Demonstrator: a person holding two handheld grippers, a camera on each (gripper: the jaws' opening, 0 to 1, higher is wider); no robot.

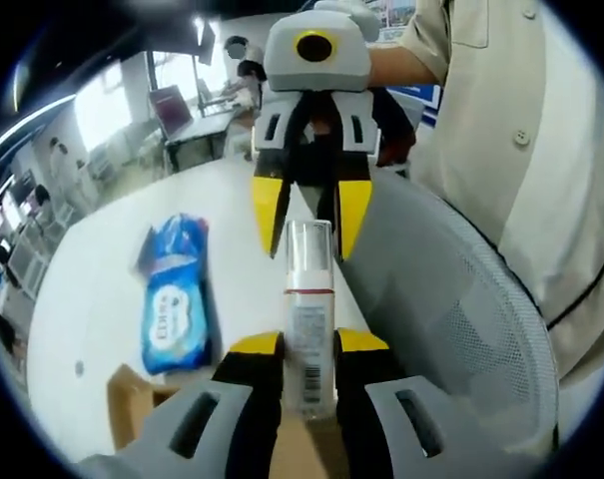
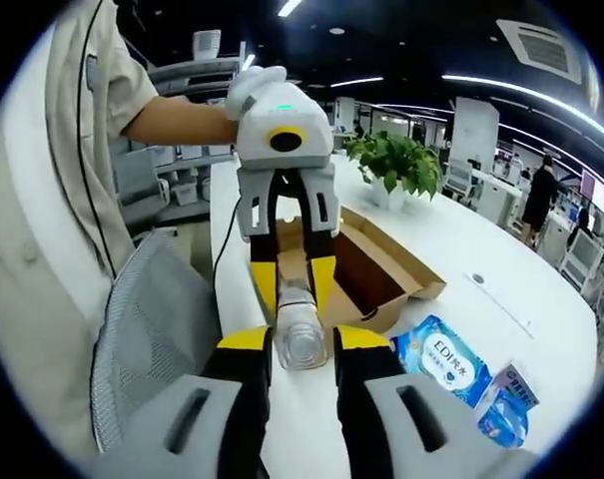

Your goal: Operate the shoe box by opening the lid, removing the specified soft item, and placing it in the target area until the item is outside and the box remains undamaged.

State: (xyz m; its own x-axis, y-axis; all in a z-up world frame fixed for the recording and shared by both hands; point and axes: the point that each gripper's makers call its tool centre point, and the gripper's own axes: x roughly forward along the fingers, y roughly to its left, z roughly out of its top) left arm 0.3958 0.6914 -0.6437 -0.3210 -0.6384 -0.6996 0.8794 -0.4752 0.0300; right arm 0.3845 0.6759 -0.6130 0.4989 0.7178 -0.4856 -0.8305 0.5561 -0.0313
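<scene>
A slim bottle (image 1: 309,319) with a clear cap and a white label is clamped between the yellow-tipped jaws of my left gripper (image 1: 309,344). My right gripper (image 1: 309,247) faces it from the far side, its jaws standing either side of the cap with small gaps. In the right gripper view the bottle's cap end (image 2: 300,344) sits between the tips of my right gripper (image 2: 302,339), and my left gripper (image 2: 294,299) holds the body beyond. The brown shoe box (image 2: 366,269) lies open on the white table (image 2: 451,249). A blue soft wipes pack (image 1: 174,309) lies on the table.
A grey mesh chair back (image 1: 461,309) stands close by the grippers, next to a person in a beige shirt (image 1: 521,120). Beside the box lie the blue wipes pack (image 2: 441,364) and a smaller packet (image 2: 506,399). A potted plant (image 2: 396,160) stands behind the box.
</scene>
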